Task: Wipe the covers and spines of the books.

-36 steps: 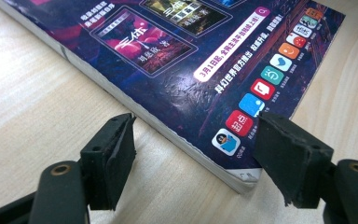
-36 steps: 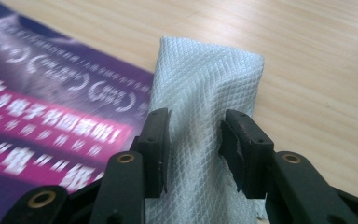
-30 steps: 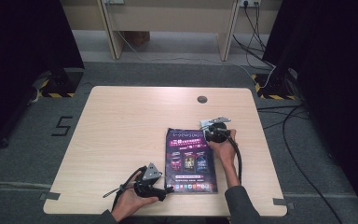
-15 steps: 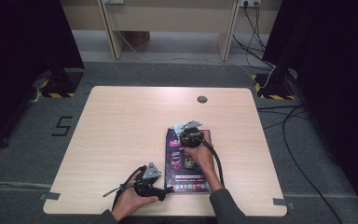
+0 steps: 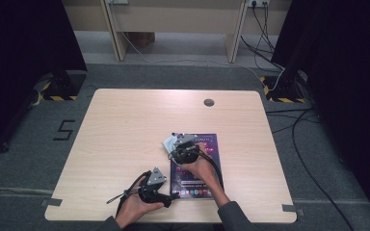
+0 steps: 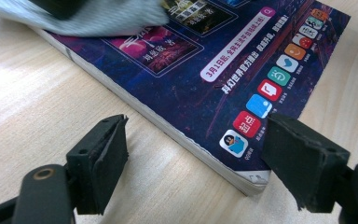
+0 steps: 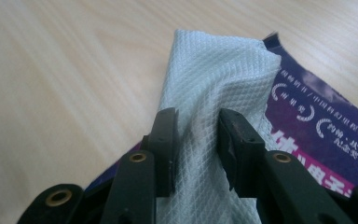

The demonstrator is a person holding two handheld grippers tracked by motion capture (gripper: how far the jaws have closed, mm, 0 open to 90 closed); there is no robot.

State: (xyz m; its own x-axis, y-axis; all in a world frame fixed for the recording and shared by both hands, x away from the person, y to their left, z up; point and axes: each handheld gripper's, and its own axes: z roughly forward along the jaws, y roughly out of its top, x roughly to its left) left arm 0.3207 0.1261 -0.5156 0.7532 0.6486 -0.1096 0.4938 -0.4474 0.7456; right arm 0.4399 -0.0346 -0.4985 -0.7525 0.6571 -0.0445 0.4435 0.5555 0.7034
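Note:
A book [image 5: 211,147] with a dark purple cover [image 6: 191,79] lies flat on the near right part of the wooden table [image 5: 125,125]. My right gripper [image 5: 174,144] is at the book's far left corner, shut on a white woven cloth [image 7: 214,84] that rests on the cover [image 7: 317,121]; its jaws have just closed a little on the cloth. My left gripper [image 5: 172,196] sits low at the book's near left corner. Its jaws [image 6: 196,158] have just been opening and stand open, with the book's corner between them and not pressed. The cloth [image 6: 98,18] is blurred at the top of the left gripper view.
A round cable hole [image 5: 208,102] sits near the table's far edge. Black cables [image 5: 125,195] trail from both grippers toward the near edge. Desk legs and cables stand on the grey floor beyond the table.
My right gripper has swept the cloth leftward across the far end of the book, from its right corner to its left corner. The left hand has stayed in place.

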